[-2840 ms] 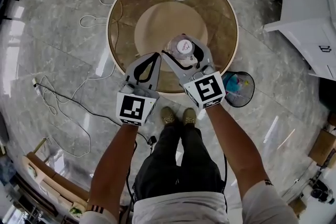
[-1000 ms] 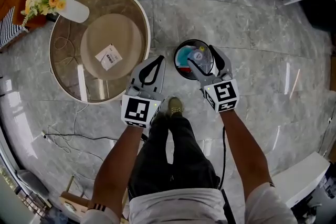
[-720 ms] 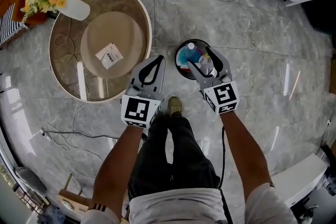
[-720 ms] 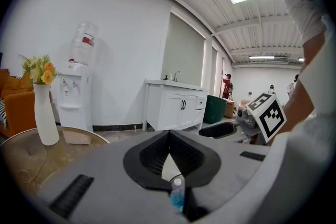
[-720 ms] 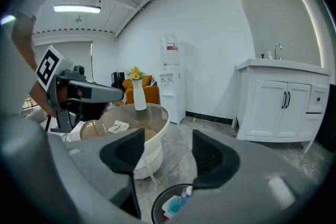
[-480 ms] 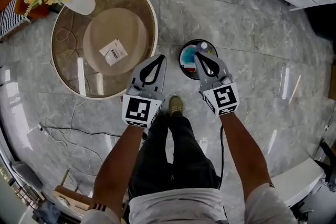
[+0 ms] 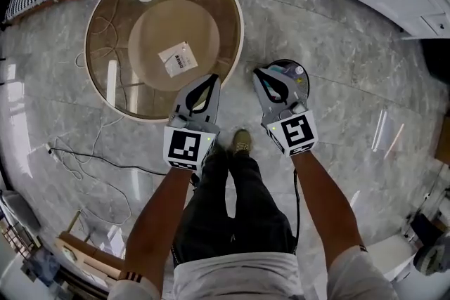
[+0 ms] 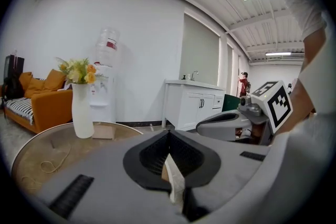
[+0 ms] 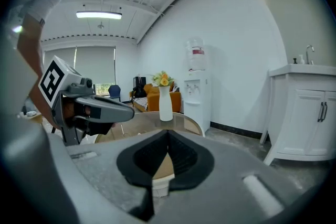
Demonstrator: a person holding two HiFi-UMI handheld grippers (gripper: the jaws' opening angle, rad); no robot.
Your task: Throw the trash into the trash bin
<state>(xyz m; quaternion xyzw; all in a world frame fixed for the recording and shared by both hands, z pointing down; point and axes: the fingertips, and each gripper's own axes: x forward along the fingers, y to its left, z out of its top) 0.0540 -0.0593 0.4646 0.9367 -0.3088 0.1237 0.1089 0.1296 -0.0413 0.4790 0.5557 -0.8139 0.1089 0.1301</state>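
Two hand-held grippers: left [image 7: 209, 79] over table [image 7: 238, 21] rim, right [image 7: 261, 74] over trash bin [image 7: 301, 78] edge.

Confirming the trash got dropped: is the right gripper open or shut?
Shut, having just closed: the right gripper shows jaws meeting tip to tip in its own view, nothing between them.

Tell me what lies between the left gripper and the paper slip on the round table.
Nothing. In the head view, only bare glass of the round table shows between the paper slip and the left gripper.
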